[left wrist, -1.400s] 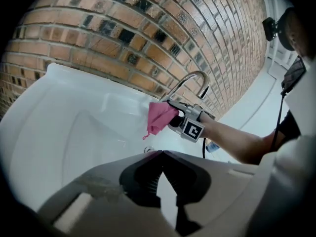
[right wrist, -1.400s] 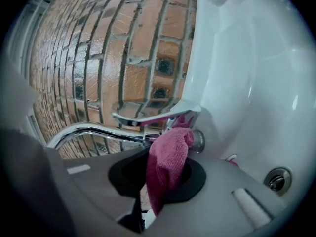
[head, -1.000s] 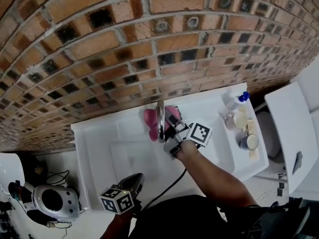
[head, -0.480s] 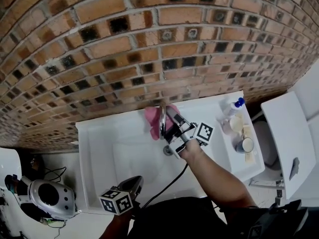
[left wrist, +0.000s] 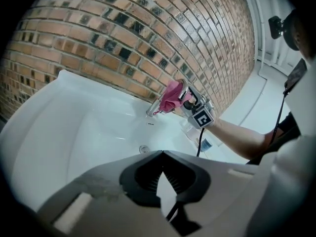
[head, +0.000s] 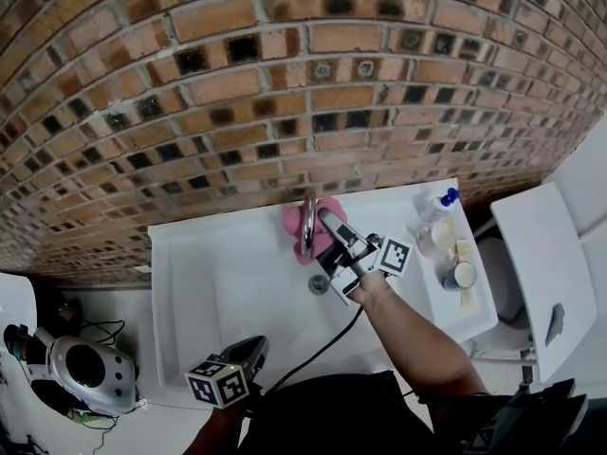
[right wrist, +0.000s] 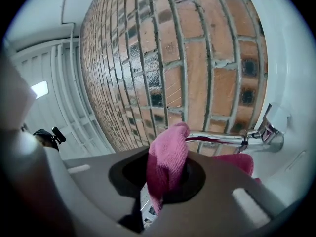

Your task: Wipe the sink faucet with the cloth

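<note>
A pink cloth (head: 322, 227) is hanging over the chrome faucet (head: 307, 224), which is standing at the back edge of a white sink (head: 190, 273), against a brick wall (head: 285, 83). The right gripper (head: 327, 220) is reaching in from the right of the faucet. It is pinching a fold of the cloth between its jaws and pressing it against the spout. In the right gripper view the cloth (right wrist: 168, 164) is filling the gap between the jaws, and the spout (right wrist: 217, 138) is running just behind it. The left gripper (head: 254, 347) is hovering well in front of the faucet, over the sink's near rim. Its jaws (left wrist: 163, 154) are meeting at the tips and holding nothing. A drain (head: 319, 283) is sitting in the basin just in front of the faucet. A bottle with a blue cap (head: 434, 209) is standing on the ledge to the faucet's right.
</note>
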